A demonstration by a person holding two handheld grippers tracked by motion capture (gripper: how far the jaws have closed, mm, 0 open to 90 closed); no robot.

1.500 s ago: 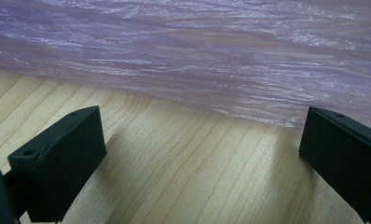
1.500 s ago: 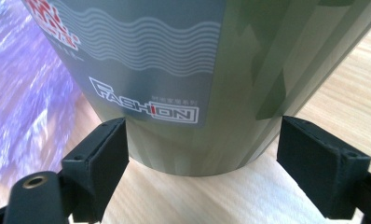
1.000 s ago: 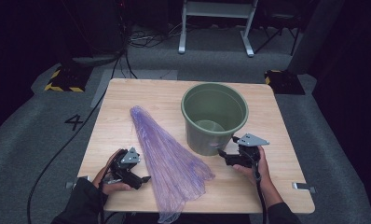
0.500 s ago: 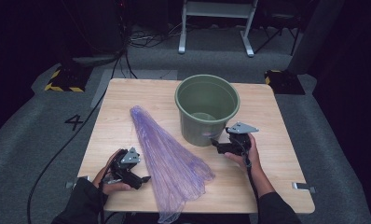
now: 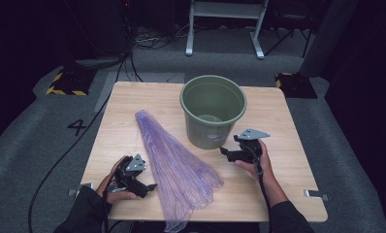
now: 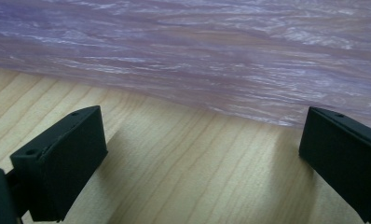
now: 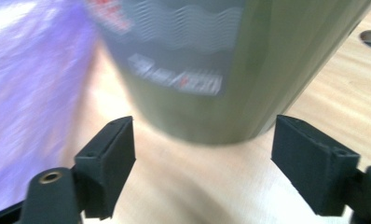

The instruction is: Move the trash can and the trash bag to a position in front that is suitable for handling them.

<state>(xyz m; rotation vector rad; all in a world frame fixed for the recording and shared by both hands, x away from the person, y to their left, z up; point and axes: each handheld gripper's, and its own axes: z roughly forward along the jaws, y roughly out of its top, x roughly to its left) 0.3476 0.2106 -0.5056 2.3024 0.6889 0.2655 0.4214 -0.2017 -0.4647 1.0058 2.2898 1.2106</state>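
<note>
Dark sleeves, black hand-held gripper point(image 5: 223, 151) with grey three-cornered plate, black cable

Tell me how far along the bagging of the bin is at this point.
Early stage. Done: nothing visible; the green bin stands unlined and the purple bag lies flat on the table. In hand: the left gripper, open, sits at the bag's edge; the right gripper, open, sits at the bin's base. Left: lifting, opening and fitting the bag.
</note>
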